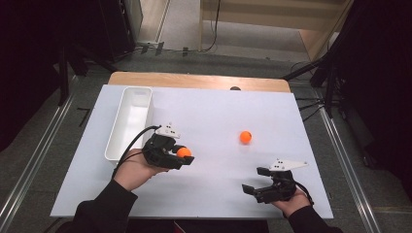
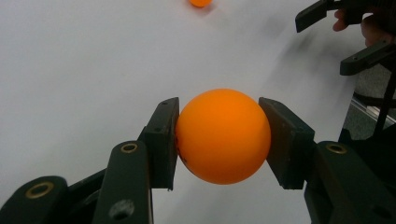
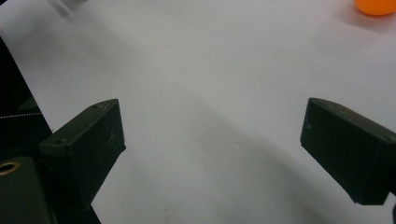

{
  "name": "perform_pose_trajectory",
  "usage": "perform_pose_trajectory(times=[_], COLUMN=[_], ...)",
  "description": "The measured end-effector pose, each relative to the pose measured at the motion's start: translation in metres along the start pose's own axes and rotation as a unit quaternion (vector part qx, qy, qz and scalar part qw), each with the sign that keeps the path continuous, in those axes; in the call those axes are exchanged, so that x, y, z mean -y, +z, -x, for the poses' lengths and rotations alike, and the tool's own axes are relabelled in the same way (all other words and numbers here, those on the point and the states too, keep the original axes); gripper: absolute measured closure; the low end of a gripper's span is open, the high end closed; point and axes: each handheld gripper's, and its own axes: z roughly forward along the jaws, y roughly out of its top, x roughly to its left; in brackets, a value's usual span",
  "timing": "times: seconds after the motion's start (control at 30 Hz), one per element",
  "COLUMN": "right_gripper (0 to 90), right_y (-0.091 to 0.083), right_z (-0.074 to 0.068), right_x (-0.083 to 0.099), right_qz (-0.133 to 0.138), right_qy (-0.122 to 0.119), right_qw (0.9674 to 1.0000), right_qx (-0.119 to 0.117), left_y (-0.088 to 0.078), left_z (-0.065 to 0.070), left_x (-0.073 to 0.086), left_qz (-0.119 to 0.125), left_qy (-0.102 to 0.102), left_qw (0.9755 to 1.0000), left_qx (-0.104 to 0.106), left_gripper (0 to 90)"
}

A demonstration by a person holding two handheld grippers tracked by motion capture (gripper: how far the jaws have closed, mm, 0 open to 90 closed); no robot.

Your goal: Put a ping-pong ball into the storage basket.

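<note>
My left gripper (image 1: 184, 158) is shut on an orange ball (image 1: 183, 152), held a little above the white table just right of the white bin. In the left gripper view that ball (image 2: 223, 135) sits squarely between the two black pads (image 2: 162, 142), both pressing on its sides. A second orange ball (image 1: 246, 137) lies loose on the table right of centre; it also appears at the top of the left gripper view (image 2: 200, 2) and in the top right corner of the right gripper view (image 3: 376, 6). My right gripper (image 1: 256, 180) stands open near the front right edge, nothing between its pads (image 3: 86, 142).
A long white bin (image 1: 130, 122) lies on the left side of the table, apparently empty. The white table top (image 1: 214, 111) ends at a wooden strip at the back. Dark stands and cables flank both sides on the floor.
</note>
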Motion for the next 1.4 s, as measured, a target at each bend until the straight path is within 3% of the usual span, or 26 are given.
perform_pose_trajectory(times=[0.13,0.63,1.4], right_gripper=[5.1,5.1,5.0], right_y=[-0.001,0.000,0.000], right_z=[0.000,-0.001,-0.003], right_x=[0.001,0.001,0.001], right_qz=[0.005,0.003,0.001], right_qy=[-0.002,-0.003,-0.006], right_qw=[1.0000,1.0000,1.0000], right_qx=[0.004,0.002,-0.002], left_y=[-0.003,-0.016,-0.029], left_z=[-0.002,-0.012,-0.035], left_x=[-0.002,-0.005,-0.009], left_qz=[-0.002,0.004,0.016], left_qy=[0.004,-0.012,-0.037], left_qw=[1.0000,0.9998,0.9980], left_qx=[0.000,-0.013,-0.049], left_gripper=[50.9,50.8,50.8])
